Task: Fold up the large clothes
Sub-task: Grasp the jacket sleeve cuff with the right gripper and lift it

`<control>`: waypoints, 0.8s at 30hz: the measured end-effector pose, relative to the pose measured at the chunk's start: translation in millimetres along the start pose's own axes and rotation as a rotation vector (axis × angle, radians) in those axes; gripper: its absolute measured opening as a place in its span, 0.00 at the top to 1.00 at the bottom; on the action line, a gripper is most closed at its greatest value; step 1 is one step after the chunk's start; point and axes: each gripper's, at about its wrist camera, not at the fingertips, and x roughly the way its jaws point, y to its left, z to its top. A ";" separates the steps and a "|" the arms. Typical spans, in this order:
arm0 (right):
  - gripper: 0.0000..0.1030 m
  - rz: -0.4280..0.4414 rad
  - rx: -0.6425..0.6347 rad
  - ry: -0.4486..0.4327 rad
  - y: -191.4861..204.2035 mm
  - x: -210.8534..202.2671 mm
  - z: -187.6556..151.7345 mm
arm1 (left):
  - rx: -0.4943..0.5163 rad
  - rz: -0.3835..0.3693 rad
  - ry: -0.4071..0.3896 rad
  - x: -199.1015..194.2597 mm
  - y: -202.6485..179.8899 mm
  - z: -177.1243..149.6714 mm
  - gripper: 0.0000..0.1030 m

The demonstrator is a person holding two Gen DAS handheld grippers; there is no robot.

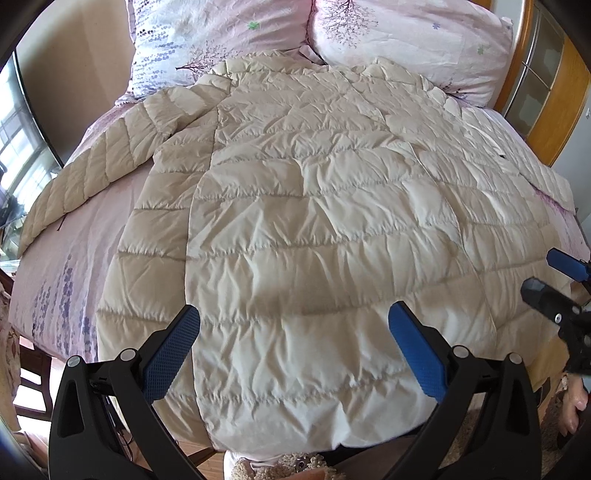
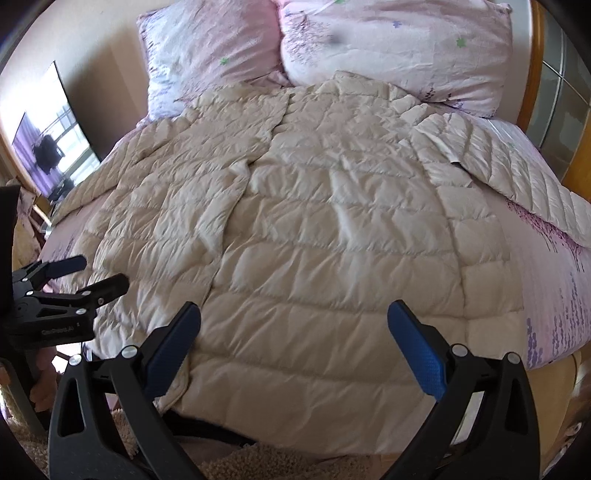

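A large cream quilted down coat (image 1: pixel 314 206) lies spread flat on the bed, hem toward me, collar by the pillows; it also fills the right wrist view (image 2: pixel 325 221). Its left sleeve (image 1: pixel 85 177) stretches out to the left and its right sleeve (image 2: pixel 517 177) to the right. My left gripper (image 1: pixel 295 321) is open and empty above the hem. My right gripper (image 2: pixel 295 321) is open and empty above the hem too. Each gripper shows in the other's view: the right one at the right edge (image 1: pixel 554 280), the left one at the left edge (image 2: pixel 92 275).
The bed has a pink floral sheet (image 1: pixel 74 266). Two pink floral pillows (image 1: pixel 406 33) stand at the head. A wooden headboard and glass door (image 1: pixel 546 81) are at the right. A television (image 2: pixel 48 140) hangs on the left wall. A fuzzy rug (image 2: pixel 258 461) lies below.
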 end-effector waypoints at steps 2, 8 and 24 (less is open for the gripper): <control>0.02 0.018 0.021 -0.034 -11.8 2.4 7.2 | -0.002 -0.023 0.002 3.2 4.0 7.0 0.01; 0.02 -0.022 0.199 -0.119 -84.0 8.9 34.6 | -0.005 -0.067 -0.001 13.4 12.1 28.6 0.01; 0.47 -0.107 1.251 -0.279 -406.8 5.2 3.1 | -0.047 -0.081 -0.057 35.9 42.3 90.1 0.01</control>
